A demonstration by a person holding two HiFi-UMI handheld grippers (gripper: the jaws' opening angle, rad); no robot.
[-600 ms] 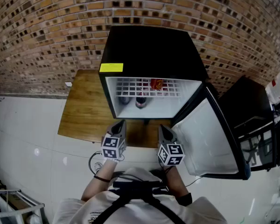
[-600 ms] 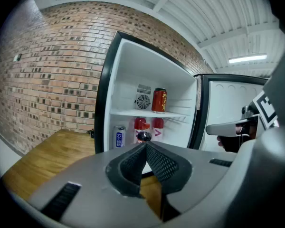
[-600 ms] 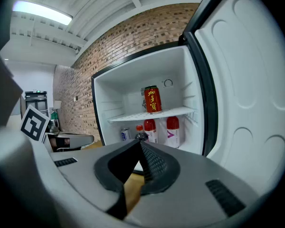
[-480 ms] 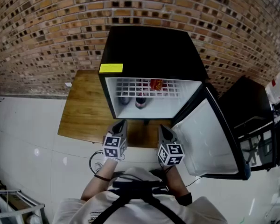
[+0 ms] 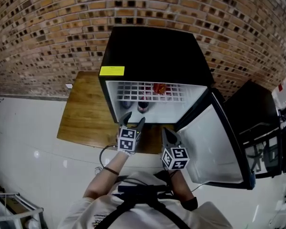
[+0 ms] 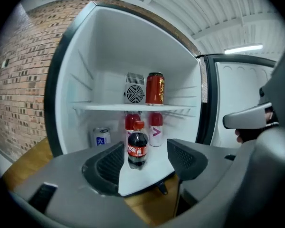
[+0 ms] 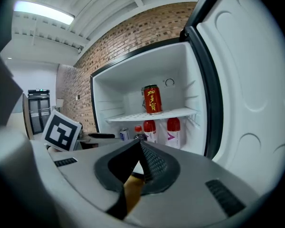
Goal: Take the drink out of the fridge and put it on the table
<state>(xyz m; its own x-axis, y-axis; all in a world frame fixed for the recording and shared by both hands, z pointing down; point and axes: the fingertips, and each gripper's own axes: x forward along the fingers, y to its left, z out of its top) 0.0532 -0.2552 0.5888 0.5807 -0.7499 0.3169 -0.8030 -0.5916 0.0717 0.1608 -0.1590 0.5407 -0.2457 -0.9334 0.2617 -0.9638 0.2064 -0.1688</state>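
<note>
Well, I had the left gripper (image 5: 133, 120) at the mouth of the open mini fridge (image 5: 155, 56), its jaws spread wide and empty. From its own view the small cola bottle (image 6: 137, 148) sat framed between them, upright on the fridge floor near the front, a little ahead of the tips and untouched. The right gripper (image 7: 138, 146) hung back near the door (image 5: 214, 137) with its jaws pressed together on nothing.

My worry was crowding. Two red-capped bottles (image 6: 156, 129) stood close behind the cola, and a blue-and-white can (image 6: 100, 137) stood off to its left. If I drove in too deep, a jaw tip could shove those bottles over. An off-centre squeeze might tip the narrow cola itself. Lifting early risked catching its cap on the wire shelf (image 6: 133, 107), where a red can (image 6: 155, 88) stood. The wooden table (image 5: 86, 113) waited below.
</note>
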